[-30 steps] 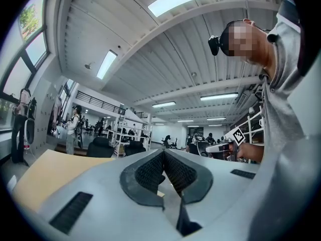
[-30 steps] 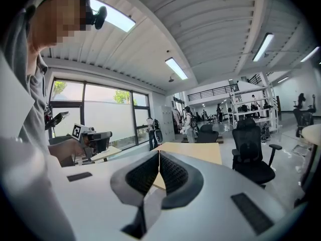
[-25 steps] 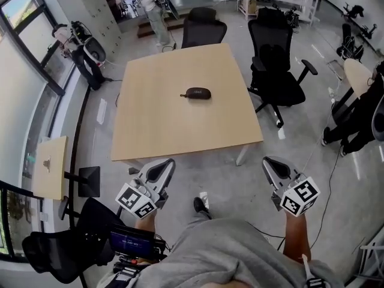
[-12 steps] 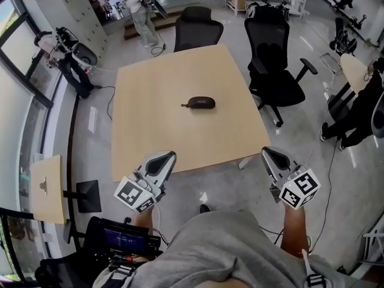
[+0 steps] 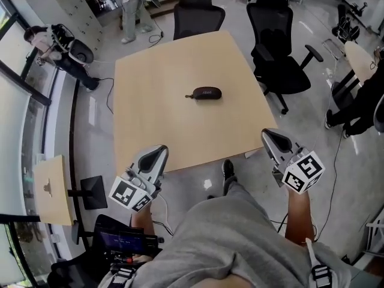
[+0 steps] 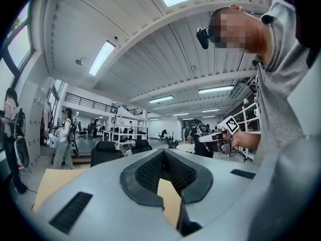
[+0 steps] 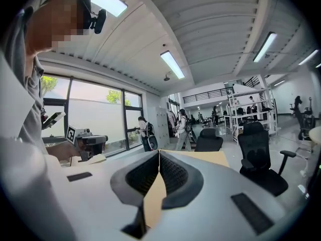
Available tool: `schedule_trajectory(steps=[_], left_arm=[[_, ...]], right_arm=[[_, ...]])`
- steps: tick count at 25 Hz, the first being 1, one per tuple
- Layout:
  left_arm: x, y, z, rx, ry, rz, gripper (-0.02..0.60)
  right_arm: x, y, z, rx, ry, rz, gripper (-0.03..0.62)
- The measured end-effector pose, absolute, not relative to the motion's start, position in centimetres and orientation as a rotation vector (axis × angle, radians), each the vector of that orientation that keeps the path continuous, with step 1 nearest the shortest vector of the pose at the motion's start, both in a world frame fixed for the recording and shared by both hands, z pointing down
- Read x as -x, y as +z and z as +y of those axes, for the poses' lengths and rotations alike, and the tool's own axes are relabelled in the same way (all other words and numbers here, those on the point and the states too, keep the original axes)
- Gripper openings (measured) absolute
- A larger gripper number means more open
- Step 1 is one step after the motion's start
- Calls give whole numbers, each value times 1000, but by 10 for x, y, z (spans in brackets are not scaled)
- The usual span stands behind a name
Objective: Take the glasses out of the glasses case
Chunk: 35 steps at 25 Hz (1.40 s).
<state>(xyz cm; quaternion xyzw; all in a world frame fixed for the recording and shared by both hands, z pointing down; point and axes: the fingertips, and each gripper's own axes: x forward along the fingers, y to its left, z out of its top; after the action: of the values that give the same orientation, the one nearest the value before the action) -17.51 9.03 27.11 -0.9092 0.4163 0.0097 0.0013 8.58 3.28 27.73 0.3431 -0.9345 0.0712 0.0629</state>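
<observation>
The dark glasses case [image 5: 207, 93] lies near the middle of the pale wooden table [image 5: 150, 113], closed as far as we can tell, with nothing else on the tabletop around it. Its long axis runs left to right across the table, and a small tab sticks out at its left end.

From where we stand at the near edge, the case is ahead and well apart from both tools. It sits between them, to the right of the left gripper [image 5: 157, 152] and to the left of the right gripper [image 5: 269, 135]. We judge neither hand clearly nearer.

Both grippers are held out in front of us roughly level, noses toward the far side and marker cubes at the back. The left one is over the near edge of the table, the right one by the near right corner. Each has its jaws pressed together at the tips with nothing between them.

In our view the reach has to go forward and inward from both sides, and the jaws need to spread before either end of the case can be taken.
</observation>
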Motion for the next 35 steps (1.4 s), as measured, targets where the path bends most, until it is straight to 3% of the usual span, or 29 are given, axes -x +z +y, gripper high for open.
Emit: schedule_trajectory(steps=[19, 35], left_arm=[[231, 269, 48, 2733, 32, 1503, 6], [216, 280, -2, 2802, 14, 1486, 6]], right_arm=[[-12, 262, -55, -822, 142, -2899, 8], [-20, 280, -96, -817, 247, -2860, 8]])
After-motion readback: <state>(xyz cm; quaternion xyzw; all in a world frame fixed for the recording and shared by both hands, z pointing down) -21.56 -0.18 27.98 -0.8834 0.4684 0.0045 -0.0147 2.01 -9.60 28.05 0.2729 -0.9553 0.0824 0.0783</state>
